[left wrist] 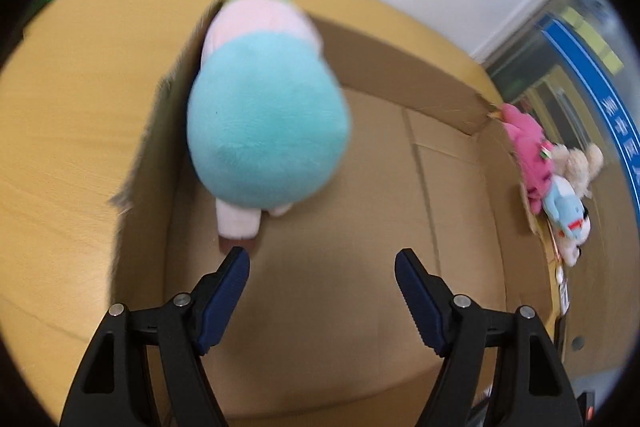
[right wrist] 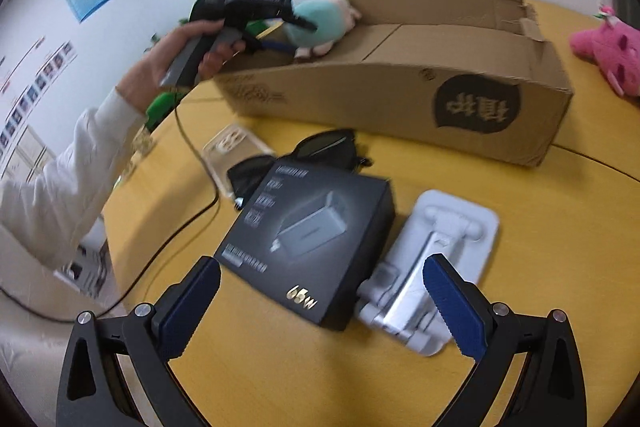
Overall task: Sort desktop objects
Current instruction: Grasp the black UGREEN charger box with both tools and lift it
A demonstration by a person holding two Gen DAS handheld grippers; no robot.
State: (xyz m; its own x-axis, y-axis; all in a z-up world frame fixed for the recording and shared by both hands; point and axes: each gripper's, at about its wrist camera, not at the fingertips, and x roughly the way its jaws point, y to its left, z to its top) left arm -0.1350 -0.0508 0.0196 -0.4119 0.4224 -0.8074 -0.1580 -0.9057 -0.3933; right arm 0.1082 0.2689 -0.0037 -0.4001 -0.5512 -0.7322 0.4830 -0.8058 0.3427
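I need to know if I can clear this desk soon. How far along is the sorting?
Early. Done: one teal plush sits in the cardboard box, the left gripper above it with jaws open and empty. In hand: nothing; the right gripper hangs open over the black charger box. Left: the charger box, white phone stand, sunglasses, and pink plush remain on the table.

A round yellow wooden table [right wrist: 520, 227] carries everything. A long open cardboard box [right wrist: 400, 99] stands on it toward the far side. Nearer lie a black charger box [right wrist: 316, 247], a white folding stand [right wrist: 436, 267] touching its right edge, dark sunglasses [right wrist: 320, 147] just behind it, and a clear plastic packet [right wrist: 232, 147]. A pink plush toy [right wrist: 608, 51] lies at the box's right end. A black cable [right wrist: 188, 223] trails over the left edge.
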